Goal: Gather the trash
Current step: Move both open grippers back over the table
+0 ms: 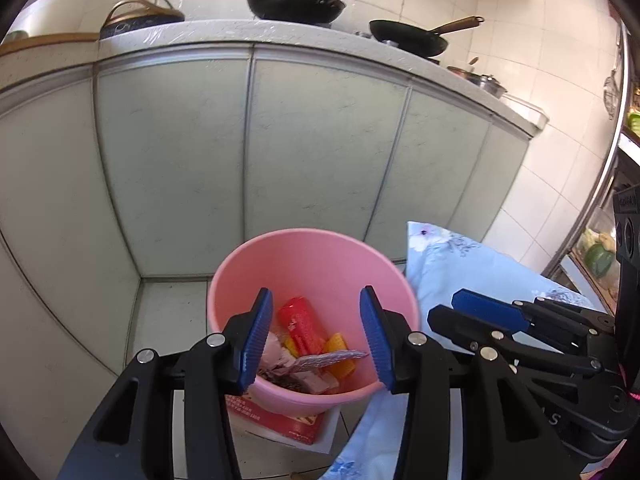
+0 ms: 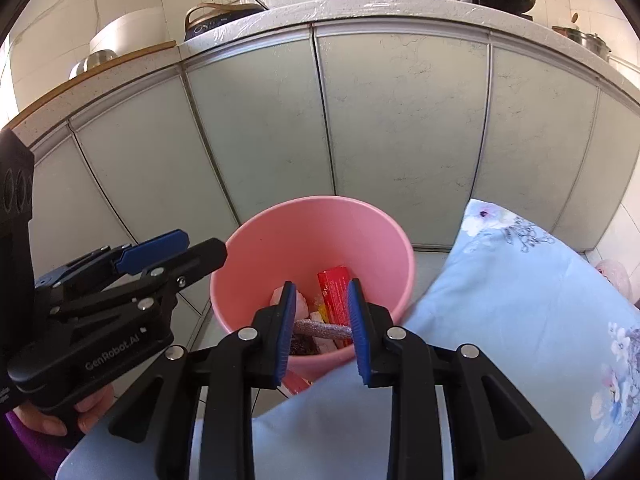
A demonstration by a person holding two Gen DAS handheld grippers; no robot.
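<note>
1. Cabinet fronts (image 1: 320, 152) fill the upper and middle frame in both views; a countertop (image 1: 224, 34) with pans (image 1: 296, 0) runs along the top edge.
2. A blue floral pillow (image 2: 520, 308) is seen lower right in the right wrist view, just beside the bin. It is judged not to be trash.
3. A pink bin (image 1: 316, 256) sits lower centre in both views, on the floor against the cabinets, partly over a red-and-white printed sheet (image 1: 288, 424). Placement below both grippers suits drop-in from above.
4. Bin contents, the task's thing: a red carton (image 1: 300, 320), yellow wrappers (image 1: 340, 344), a silvery foil strip (image 1: 332, 358), and pale crumpled scraps (image 1: 280, 356). All are lying at the bottom, loosely piled.
5. Left gripper (image 1: 316, 342): jaws wide apart, nothing between the pads, bin contents visible through the gap. Held over the rim, a drop looks finished.
6. Right gripper (image 2: 320, 332): jaws partly apart, nothing clamped; the foil strip appears in the gap but lies down in the bin. Also aimed down into the bin.
7. More trash outside the bin is not visible here.
</note>
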